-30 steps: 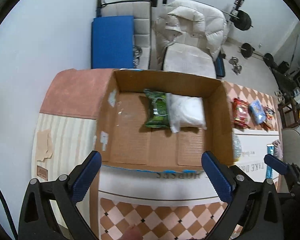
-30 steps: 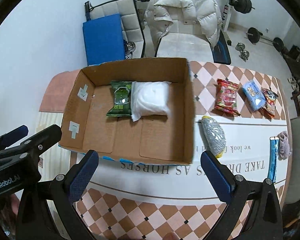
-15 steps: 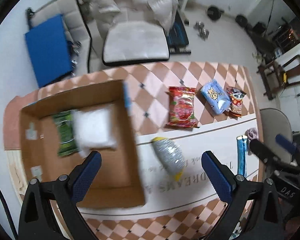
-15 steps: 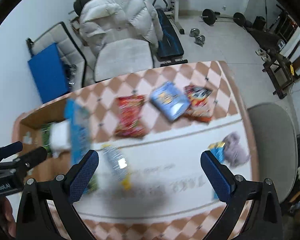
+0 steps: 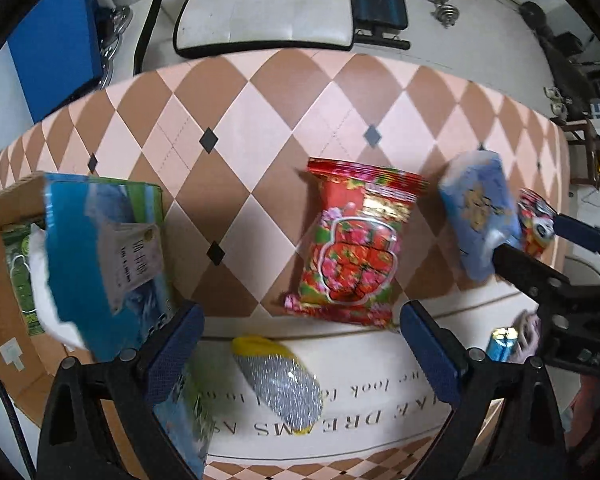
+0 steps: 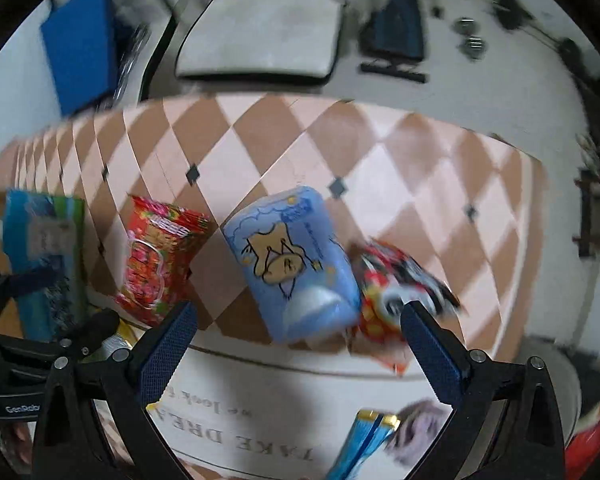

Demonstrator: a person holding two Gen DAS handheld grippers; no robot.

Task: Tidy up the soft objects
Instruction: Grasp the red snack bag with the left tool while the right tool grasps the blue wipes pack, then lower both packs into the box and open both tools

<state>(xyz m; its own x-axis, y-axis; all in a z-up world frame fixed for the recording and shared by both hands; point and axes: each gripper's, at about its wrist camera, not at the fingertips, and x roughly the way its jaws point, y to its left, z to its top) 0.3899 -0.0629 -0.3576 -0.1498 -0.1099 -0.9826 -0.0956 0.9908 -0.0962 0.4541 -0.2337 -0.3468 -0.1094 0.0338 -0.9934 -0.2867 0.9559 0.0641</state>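
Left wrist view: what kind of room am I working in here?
Likely a home room doubling as a gym: a checkered tablecloth on the table, a padded chair behind it, and dumbbells on the floor.

A room in a home that doubled as a gym: a tabletop (image 5: 260, 120) with a diamond-patterned cloth stood near a padded chair (image 5: 268, 4), with dumbbells (image 5: 446, 6) lying on the far floor.
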